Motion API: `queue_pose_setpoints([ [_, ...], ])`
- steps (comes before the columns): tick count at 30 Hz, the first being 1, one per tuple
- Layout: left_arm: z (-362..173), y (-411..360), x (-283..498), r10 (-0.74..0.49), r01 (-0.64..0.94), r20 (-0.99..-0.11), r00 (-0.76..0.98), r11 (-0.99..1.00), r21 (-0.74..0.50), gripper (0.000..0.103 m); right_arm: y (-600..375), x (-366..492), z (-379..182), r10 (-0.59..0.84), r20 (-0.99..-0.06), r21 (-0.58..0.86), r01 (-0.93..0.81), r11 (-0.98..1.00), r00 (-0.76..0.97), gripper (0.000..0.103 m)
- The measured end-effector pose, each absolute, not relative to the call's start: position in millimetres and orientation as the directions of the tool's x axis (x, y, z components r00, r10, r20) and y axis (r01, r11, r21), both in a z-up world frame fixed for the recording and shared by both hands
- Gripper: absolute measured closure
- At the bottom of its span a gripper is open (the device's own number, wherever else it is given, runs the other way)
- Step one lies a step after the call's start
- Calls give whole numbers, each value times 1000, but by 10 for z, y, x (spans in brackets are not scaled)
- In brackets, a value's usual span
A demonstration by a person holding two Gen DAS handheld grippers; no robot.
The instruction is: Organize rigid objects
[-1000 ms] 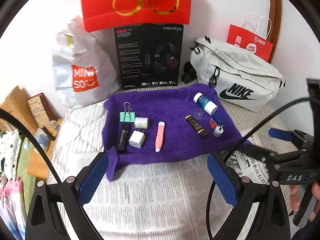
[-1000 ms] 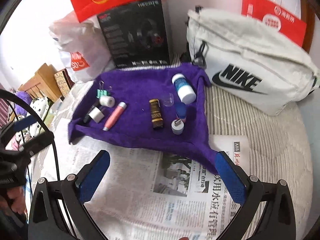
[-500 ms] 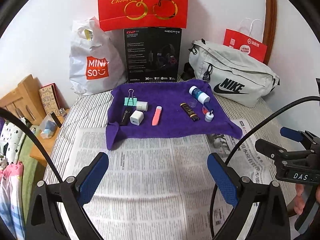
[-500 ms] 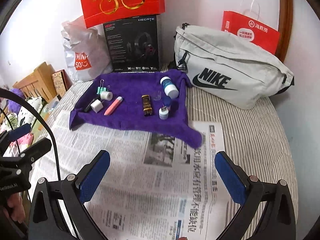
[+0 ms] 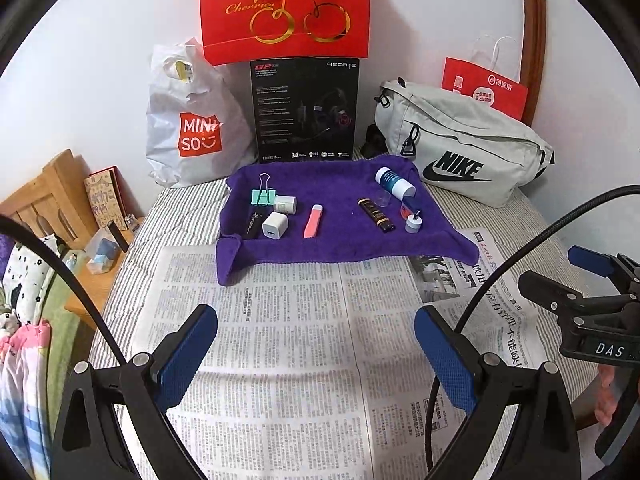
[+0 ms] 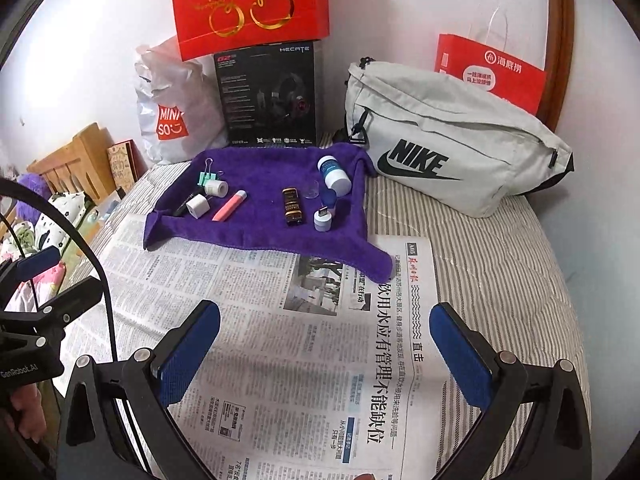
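Both grippers [image 5: 316, 354] [image 6: 324, 348] had drawn back from the towel [image 5: 340, 240], wide open and empty; small items lay there in two loose groups.

Black frames (silver screws), blue textured pads [image 5: 186, 356], black cables [image 5: 516, 264].

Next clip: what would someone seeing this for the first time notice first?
The purple towel spread mid-bed, with small items scattered on it: a pink tube, a white charger cube, a mint binder clip. Behind it, a red cherry gift bag tops a black headset box, and a grey Nike bag lies to the right. Both grippers, left and right, hover over newspaper, jaws wide apart and empty.
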State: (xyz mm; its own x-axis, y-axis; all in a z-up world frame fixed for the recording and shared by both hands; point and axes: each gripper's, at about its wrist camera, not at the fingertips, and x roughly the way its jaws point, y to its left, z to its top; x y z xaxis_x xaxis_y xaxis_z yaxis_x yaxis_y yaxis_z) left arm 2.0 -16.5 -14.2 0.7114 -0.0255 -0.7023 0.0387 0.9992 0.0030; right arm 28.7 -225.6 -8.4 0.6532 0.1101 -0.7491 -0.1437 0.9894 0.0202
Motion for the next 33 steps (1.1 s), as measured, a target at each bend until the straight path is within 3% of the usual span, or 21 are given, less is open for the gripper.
queue_pose_setpoints([
  [33,-135,-76,-79,-10,27,-707,707,1000,12,3,-2128,147,24,111,-730,-6,-169,986,674,0],
])
